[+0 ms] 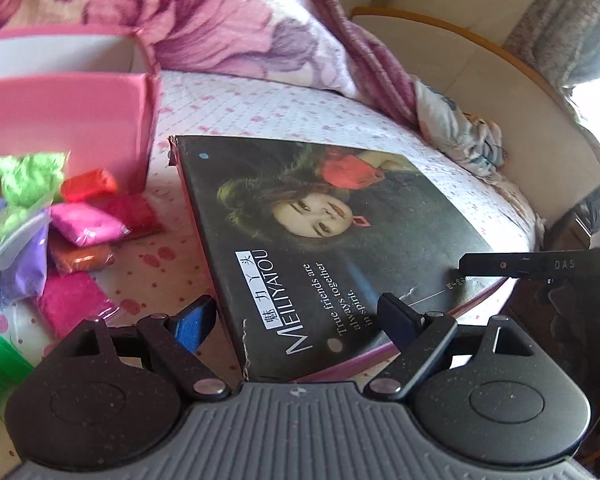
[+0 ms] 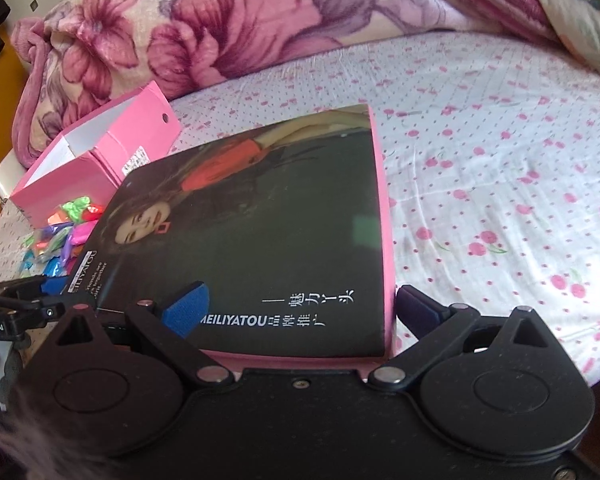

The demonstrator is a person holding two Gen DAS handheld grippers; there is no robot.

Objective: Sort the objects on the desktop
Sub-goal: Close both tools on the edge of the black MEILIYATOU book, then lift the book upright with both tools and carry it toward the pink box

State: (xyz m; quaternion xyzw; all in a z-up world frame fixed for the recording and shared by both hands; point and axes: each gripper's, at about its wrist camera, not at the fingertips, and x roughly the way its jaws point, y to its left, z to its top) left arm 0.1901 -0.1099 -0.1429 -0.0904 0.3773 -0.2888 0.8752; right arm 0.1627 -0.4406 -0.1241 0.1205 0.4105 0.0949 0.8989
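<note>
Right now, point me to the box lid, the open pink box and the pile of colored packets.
box lid (image 2: 260, 220), right wrist view, on its dark printed top.
open pink box (image 2: 140, 142), right wrist view, on its outer side wall.
colored packets (image 1: 82, 222), left wrist view, on the magenta packet.

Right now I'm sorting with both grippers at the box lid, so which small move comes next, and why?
Probably close the right gripper on the lid: its open fingers straddle the lid's pink corner, and the left gripper, also open, straddles the opposite corner.
</note>
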